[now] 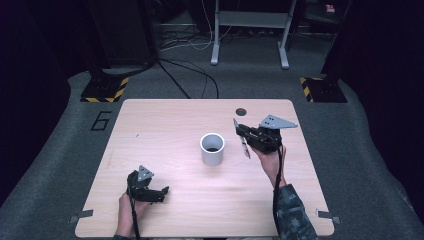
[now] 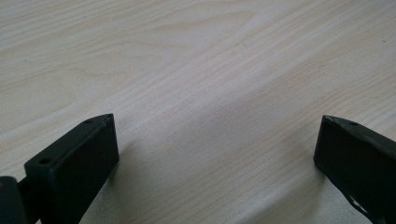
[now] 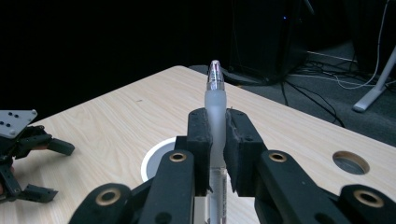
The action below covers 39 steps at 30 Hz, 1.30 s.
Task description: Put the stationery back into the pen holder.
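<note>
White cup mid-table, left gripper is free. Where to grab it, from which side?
Take the white cup across its round wall, about mid-height, coming in level from the left gripper's side. It stands upright, mouth up, with bare table around it, and the left jaws stand wide open. The right gripper is shut on a pen.

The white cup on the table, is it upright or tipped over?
Upright: the white cup stands on its base, its round open mouth facing up.
</note>
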Motion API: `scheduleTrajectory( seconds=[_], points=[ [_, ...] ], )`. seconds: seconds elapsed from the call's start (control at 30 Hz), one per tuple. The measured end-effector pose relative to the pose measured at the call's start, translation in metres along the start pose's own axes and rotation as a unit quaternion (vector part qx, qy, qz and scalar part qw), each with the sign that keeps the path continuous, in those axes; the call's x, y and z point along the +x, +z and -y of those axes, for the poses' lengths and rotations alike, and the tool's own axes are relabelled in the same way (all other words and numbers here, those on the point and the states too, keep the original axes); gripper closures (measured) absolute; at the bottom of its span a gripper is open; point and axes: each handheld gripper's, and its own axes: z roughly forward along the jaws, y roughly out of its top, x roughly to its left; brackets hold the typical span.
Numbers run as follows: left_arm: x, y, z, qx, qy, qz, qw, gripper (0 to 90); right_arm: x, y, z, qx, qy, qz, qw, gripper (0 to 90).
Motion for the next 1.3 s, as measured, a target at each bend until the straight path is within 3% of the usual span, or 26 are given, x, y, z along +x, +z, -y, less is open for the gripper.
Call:
scheduleTrajectory(
  seconds=[1.3],
  points=[
    [0.000, 0.001, 0.001, -0.007, -0.001, -0.004, 1.0000, 0.0, 0.015, 0.057, -0.044, -0.045, -0.022, -0.029, 0.9983, 80.7]
  ],
)
